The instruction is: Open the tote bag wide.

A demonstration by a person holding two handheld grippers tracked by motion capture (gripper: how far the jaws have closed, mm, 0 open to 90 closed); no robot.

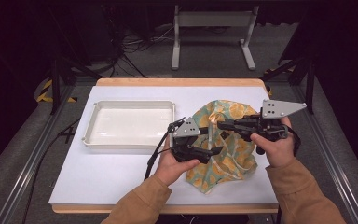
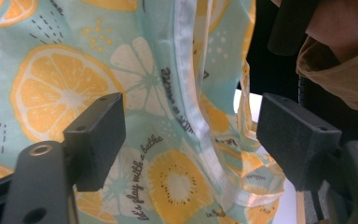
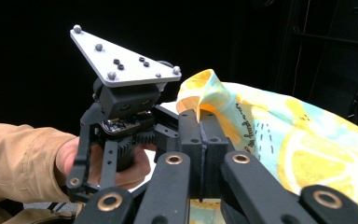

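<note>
Cloth (image 1: 226, 140) pinched up in right hand-held gripper (image 3: 200, 135); hem between spread jaws of left hand-held gripper (image 2: 191, 135), not yet gripped; folding undone.

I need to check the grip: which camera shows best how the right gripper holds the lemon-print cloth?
The right gripper view: the right gripper pinches the lemon-print cloth between closed jaws. The high view shows it small; the left gripper view shows hanging fabric.
</note>
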